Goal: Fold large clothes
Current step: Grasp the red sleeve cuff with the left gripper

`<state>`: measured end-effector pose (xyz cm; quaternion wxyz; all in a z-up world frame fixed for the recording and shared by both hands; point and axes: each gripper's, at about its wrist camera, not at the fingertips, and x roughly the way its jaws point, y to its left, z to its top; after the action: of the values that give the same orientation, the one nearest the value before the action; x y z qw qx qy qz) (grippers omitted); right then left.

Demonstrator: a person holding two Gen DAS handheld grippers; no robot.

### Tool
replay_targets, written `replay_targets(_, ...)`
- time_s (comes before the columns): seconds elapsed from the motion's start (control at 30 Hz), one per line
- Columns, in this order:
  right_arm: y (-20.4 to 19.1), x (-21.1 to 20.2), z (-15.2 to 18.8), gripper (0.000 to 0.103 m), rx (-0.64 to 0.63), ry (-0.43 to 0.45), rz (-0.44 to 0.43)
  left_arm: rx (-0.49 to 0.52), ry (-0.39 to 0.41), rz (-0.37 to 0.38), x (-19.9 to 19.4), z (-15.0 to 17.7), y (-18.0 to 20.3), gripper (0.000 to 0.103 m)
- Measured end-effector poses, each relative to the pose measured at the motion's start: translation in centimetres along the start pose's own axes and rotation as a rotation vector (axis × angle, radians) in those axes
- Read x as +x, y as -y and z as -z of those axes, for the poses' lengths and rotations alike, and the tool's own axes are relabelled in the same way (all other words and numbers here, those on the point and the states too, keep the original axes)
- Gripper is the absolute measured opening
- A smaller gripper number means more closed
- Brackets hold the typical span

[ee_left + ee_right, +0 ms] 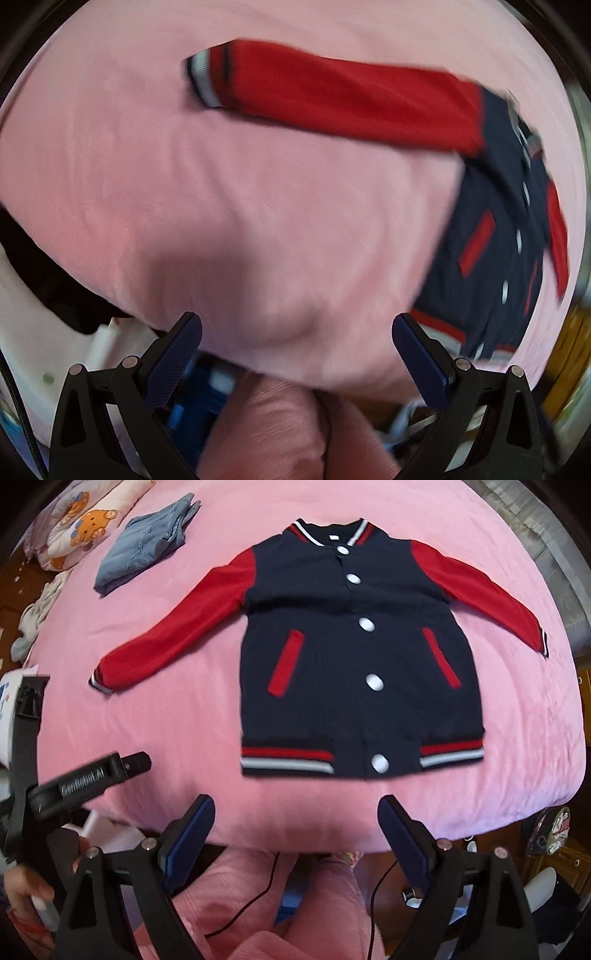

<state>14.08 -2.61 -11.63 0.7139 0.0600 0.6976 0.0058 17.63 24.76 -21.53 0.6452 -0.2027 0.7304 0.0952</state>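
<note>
A navy-bodied varsity jacket with red sleeves, white snaps and striped ribbed trim (360, 646) is seen laid flat, front up and snapped shut, on a pink bedsheet (177, 709). Both sleeves are spread outward and slightly down, away from the body, and the hem is turned toward the near edge of the bed; this layout is judged to be the starting pose for folding, with every edge exposed and reachable.

The right gripper (295, 834) is held over the near edge of the bed, just short of the hem, its blue-padded fingers spread wide with nothing between them. It is aimed along the jacket's centre line, probably so that the whole garment is kept in sight before a grasp is chosen.

The left gripper (297, 350) is likewise spread and empty, held above bare sheet. In its blurred view the jacket's red sleeve (343, 99) is seen well ahead, with its striped cuff (203, 77) at the free end; this sleeve is judged the likely first thing to be taken and folded across the body.

A folded blue denim garment (144, 546) lies apart at the far left, near a bear-print pillow (85, 520), clear of the working space. No fold is yet made.
</note>
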Motion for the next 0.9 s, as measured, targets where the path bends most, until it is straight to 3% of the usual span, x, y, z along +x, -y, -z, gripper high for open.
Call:
replay_targets(0.13,-2.1,1.2,-3.0,0.09,0.013,-0.015,0.002,-0.146,0.012,0.135,1.5,-4.4,-3.9,0.1)
replay_targets(0.3,-3.8,2.9,-5.5,0.09,0.035,-0.047,0.015,-0.314,0.111,0.282,2.2,-9.1,-8.2,0.095)
replay_targets(0.57,-5.2,5.5,-7.3,0.09,0.047,-0.077,0.021,-0.295,0.24,0.388,3.1,-13.4,-10.6,0.083)
replay_targets(0.67,-5.5,6.2,-7.6,0.09,0.053,-0.085,0.015,-0.237,0.245,0.387,3.3,-14.2,-10.1,0.064)
replay_targets(0.7,-5.5,6.3,-7.6,0.09,0.056,-0.082,0.011,-0.213,0.255,0.385,3.1,-14.1,-9.9,0.053)
replay_targets(0.87,-5.8,6.7,-8.5,0.09,0.045,-0.07,-0.009,-0.162,0.309,0.328,2.1,-13.5,-7.5,0.038)
replay_targets(0.9,-5.8,6.7,-8.6,0.09,0.042,-0.066,-0.012,-0.156,0.314,0.334,1.8,-13.4,-7.2,0.024)
